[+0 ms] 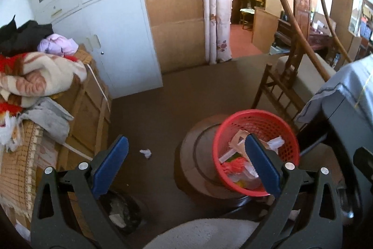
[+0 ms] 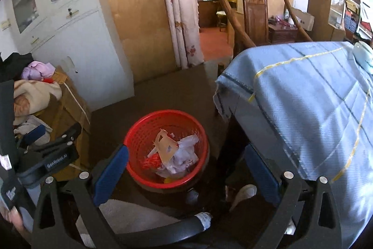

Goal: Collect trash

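Both my tongs, left gripper (image 1: 186, 160) and right gripper (image 2: 186, 169), spread wide, empty. Red basket (image 2: 137, 132) ahead holds trash — one crumpled paper (image 1: 145, 152) remains on the floor between the left jaws.

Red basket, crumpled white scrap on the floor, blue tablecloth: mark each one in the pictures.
red basket (image 2: 139, 130): right wrist view, on the inner mesh wall at left.
crumpled white scrap (image 1: 146, 152): left wrist view, on its middle, lying on the brown floor.
blue tablecloth (image 2: 303, 95): right wrist view, on the flat top.

Left wrist: I look steeply down at the floor.
Right wrist: same tilt.
Shared: red basket (image 1: 256, 132) (image 2: 144, 132).
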Demonstrator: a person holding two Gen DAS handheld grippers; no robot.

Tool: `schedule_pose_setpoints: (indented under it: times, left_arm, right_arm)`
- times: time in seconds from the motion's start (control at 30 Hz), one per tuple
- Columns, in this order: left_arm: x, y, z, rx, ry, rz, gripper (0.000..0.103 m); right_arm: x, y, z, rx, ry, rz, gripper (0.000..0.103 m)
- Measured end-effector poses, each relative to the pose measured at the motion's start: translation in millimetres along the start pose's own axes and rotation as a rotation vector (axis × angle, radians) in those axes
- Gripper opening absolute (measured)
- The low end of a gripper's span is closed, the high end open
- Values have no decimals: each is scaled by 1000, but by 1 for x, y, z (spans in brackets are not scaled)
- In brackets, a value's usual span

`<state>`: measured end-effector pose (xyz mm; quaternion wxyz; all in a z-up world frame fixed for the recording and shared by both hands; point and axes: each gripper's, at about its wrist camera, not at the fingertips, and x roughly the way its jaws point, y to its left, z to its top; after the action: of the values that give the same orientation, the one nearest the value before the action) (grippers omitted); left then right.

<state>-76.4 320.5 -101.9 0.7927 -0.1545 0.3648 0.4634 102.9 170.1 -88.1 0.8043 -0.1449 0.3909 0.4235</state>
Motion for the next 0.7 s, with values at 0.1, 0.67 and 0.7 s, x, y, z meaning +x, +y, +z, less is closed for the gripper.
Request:
schedule_pose_setpoints:
  times: [0.1, 0.67, 0.7]
  left_arm:
    - [6, -3, -1, 14, 15, -11, 96]
    - [9, -15, -5, 35, 42, -26, 96]
    - [9, -17, -6, 43, 41, -21, 96]
  right_arm:
    - [10, 2, -1, -8, 22, 0, 98]
    - [26, 6, -20, -63, 53, 12, 98]
    - [25, 6, -20, -64, 48, 8, 98]
